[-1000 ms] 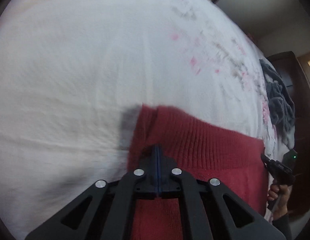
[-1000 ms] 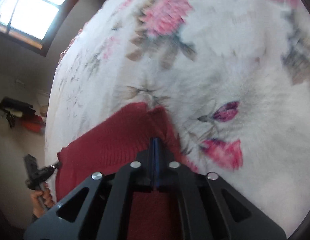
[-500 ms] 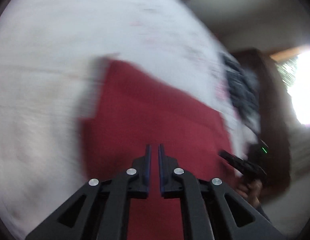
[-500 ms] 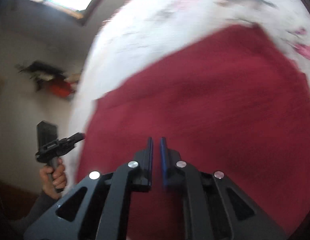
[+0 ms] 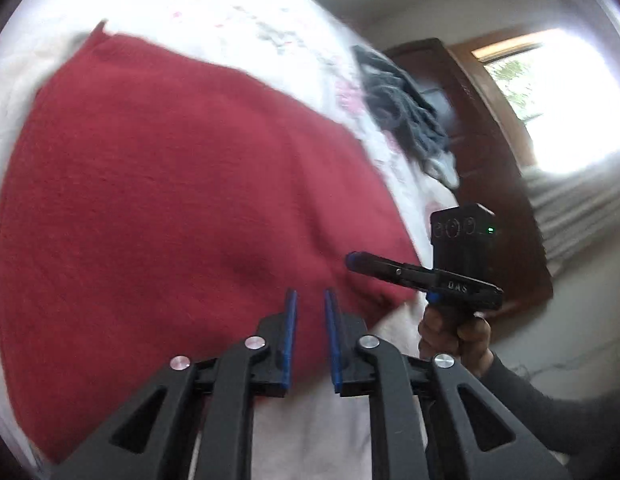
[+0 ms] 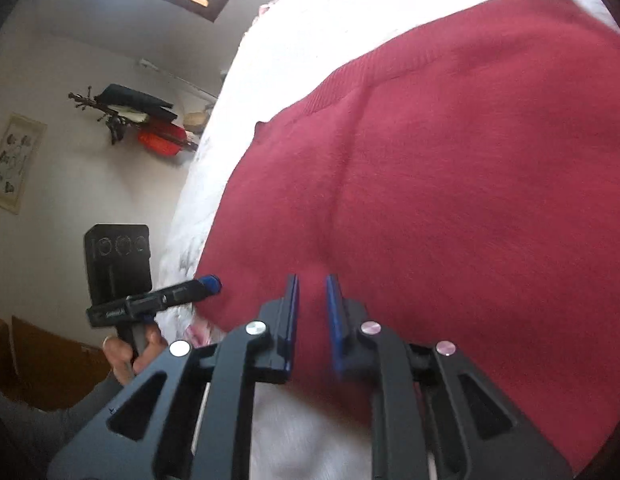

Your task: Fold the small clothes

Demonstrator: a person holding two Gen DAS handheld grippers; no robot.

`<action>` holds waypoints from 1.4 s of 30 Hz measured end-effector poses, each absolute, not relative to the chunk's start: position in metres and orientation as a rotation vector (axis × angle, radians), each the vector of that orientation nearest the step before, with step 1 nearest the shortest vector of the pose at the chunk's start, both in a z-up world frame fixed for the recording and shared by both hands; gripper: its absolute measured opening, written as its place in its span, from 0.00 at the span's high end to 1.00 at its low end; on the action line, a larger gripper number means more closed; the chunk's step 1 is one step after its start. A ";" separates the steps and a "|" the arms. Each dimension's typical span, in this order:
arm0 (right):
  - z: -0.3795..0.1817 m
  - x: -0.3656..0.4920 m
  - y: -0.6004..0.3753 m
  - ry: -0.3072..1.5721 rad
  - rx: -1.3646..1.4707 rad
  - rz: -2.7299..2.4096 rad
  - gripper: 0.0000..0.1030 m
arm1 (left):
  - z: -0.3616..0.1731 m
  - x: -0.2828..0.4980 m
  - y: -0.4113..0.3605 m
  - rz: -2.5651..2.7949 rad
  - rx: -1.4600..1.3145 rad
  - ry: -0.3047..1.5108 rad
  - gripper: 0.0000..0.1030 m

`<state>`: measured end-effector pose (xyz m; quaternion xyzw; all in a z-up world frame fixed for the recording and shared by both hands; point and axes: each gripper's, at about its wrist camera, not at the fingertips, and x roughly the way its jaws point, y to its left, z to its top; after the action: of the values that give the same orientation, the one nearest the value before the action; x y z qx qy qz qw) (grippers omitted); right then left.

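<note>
Nearest, the left gripper (image 5: 310,336) and right gripper (image 6: 312,320) hang empty, fingers a little apart, over the near hem of the red sweater (image 5: 182,200) — flat on the bed (image 5: 214,12). One fold looks laid; next calls for regripping an edge. A grey garment (image 5: 406,116) lies at two o'clock — no containers visible.

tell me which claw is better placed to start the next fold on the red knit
Neither by much; slightly the right. Both claws are open and empty at the near edge of the red knit. The right claw has red cloth showing between its fingers; the left claw sits near a corner, partly over the white bedspread.
</note>
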<state>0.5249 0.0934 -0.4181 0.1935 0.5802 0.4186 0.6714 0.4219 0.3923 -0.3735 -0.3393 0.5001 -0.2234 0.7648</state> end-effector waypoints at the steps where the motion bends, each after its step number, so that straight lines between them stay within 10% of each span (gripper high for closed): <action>1: -0.421 0.526 0.081 1.310 0.427 0.920 0.86 | -0.381 0.427 0.398 -0.457 -0.731 1.113 0.85; 8: -0.442 0.535 -0.043 1.305 0.537 0.675 1.00 | -0.408 0.397 0.444 -0.363 -0.806 1.157 0.98; 14: -0.422 0.534 -0.081 1.230 0.625 0.598 0.94 | -0.394 0.395 0.479 -0.314 -0.851 1.106 0.84; 17: -0.441 0.538 -0.084 1.304 0.545 0.461 1.00 | -0.410 0.386 0.506 -0.282 -0.943 1.120 0.99; 19: -0.425 0.536 -0.087 1.271 0.496 0.418 0.98 | -0.397 0.383 0.510 -0.267 -0.931 1.079 0.94; 24: -0.352 0.486 -0.011 1.106 0.048 0.430 0.70 | -0.379 0.368 0.554 -0.194 -1.006 0.934 0.38; 30: -0.345 0.356 0.176 0.877 -0.586 0.688 0.37 | -0.400 0.371 0.571 -0.278 -1.143 0.833 0.27; 42: -0.395 0.272 0.347 0.403 -1.127 0.685 0.37 | -0.410 0.340 0.594 -0.359 -1.188 0.670 0.26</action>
<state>0.2723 0.3470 -0.3953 -0.5200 0.1860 0.3159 0.7715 0.3398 0.5944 -0.4104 -0.5459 0.3078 -0.1648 0.7616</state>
